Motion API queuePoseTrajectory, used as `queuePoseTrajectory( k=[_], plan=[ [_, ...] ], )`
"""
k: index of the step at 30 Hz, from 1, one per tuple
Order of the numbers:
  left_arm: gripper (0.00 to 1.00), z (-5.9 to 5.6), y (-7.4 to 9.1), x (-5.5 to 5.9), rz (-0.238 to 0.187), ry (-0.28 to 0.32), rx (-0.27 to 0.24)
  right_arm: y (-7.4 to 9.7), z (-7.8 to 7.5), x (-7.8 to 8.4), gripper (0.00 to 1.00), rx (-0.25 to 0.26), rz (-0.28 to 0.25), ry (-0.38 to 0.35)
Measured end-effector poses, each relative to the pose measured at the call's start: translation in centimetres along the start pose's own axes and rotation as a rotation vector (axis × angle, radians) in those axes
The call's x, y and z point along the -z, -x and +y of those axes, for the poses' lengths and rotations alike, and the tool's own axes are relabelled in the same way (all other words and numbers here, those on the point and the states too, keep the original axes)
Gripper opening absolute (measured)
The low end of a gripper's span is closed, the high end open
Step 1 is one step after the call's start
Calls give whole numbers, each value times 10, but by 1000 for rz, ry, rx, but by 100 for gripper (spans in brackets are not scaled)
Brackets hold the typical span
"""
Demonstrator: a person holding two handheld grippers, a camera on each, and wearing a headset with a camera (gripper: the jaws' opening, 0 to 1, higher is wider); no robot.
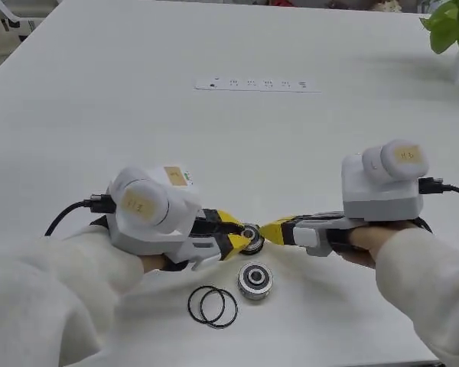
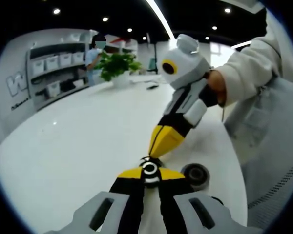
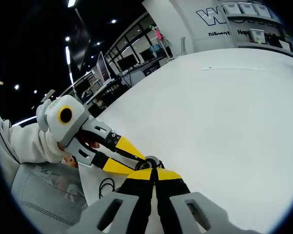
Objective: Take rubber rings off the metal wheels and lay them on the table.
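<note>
Head view: we see the left gripper (image 1: 241, 238) clenched on a wheel (image 1: 253, 239), close to the near edge of the surface (image 1: 214, 138). Opposite it, the right gripper (image 1: 269, 231) comes in from the other side, tips touching that wheel's rim.

Right gripper view: its jaws are closed to a thin slit at the wheel. We can't tell what, if anything, is nipped between them.

Left gripper view: the wheel sits between the 2 yellow jaw tips, face toward the camera. The right gripper's yellow tip is just behind it.

Back in head view, a 2nd wheel (image 1: 255, 280) lies flat on the surface, just nearer us than the held one and apart from both grippers. We count 2 rings (image 1: 213, 306) on the surface just left of the 2nd wheel. They overlap each other and nothing touches them.

A power strip (image 1: 258, 84) lies well back on the surface, and a plant (image 1: 451, 27) is at the far right corner.
</note>
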State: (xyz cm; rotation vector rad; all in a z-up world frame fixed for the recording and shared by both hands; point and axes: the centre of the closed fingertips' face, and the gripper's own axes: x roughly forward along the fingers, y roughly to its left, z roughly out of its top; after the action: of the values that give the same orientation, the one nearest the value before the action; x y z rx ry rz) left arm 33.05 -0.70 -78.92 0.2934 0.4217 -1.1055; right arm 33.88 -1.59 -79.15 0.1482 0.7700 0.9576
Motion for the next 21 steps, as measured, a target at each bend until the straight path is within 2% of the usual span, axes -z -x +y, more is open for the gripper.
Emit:
queuePoseTrajectory(
  k=[21],
  plan=[
    [12,0,-1,0,-4,1,-2,-1,2,-1,0,-3,3,19]
  ],
)
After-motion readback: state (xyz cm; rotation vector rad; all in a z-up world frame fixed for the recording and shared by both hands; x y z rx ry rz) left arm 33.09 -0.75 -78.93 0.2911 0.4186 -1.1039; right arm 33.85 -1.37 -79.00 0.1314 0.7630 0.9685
